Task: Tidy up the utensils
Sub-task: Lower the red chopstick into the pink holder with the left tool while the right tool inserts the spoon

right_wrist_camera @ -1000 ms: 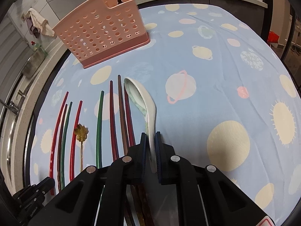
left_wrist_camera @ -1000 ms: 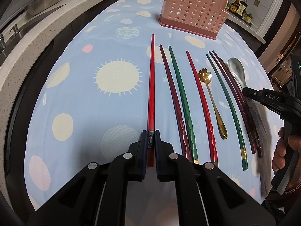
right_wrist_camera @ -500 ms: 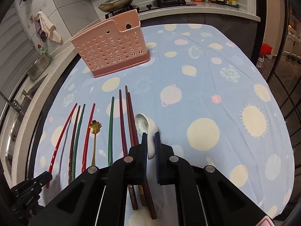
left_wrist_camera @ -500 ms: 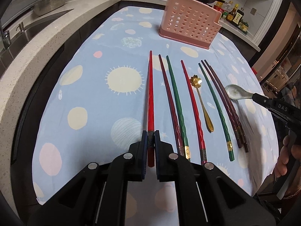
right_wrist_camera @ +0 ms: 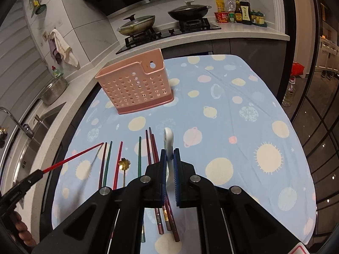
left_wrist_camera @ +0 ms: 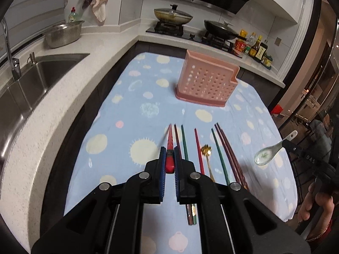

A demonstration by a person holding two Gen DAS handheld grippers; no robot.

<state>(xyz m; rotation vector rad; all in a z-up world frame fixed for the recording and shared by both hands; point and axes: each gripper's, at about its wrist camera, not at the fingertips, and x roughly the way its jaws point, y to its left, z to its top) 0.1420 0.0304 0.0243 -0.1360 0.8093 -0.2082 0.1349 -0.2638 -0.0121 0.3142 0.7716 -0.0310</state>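
One bright red chopstick (left_wrist_camera: 170, 148) is clamped in the left gripper (left_wrist_camera: 169, 165), lifted off the table at centre frame. One white ceramic spoon (right_wrist_camera: 168, 146) is pinched in the right gripper (right_wrist_camera: 169, 169). Six chopsticks and one gold flower spoon (left_wrist_camera: 206, 151) lie on the blue tablecloth (left_wrist_camera: 127, 127) below the pink utensil caddy (left_wrist_camera: 206, 82).

A: What stands between the raised fingers and the far end of the surface (right_wrist_camera: 243, 114)?

B: Only the pink holder (right_wrist_camera: 135, 84), upright near the far edge; bare cloth runs from it to the chopstick tips.

A: And lower down?

B: The row of chopsticks (left_wrist_camera: 222, 154) and the gold spoon (left_wrist_camera: 206, 151) lie flat in the middle. The cloth is open to the right of them.

A: The left?

B: A narrower strip, then the countertop (left_wrist_camera: 70, 97) and sink (left_wrist_camera: 31, 84).
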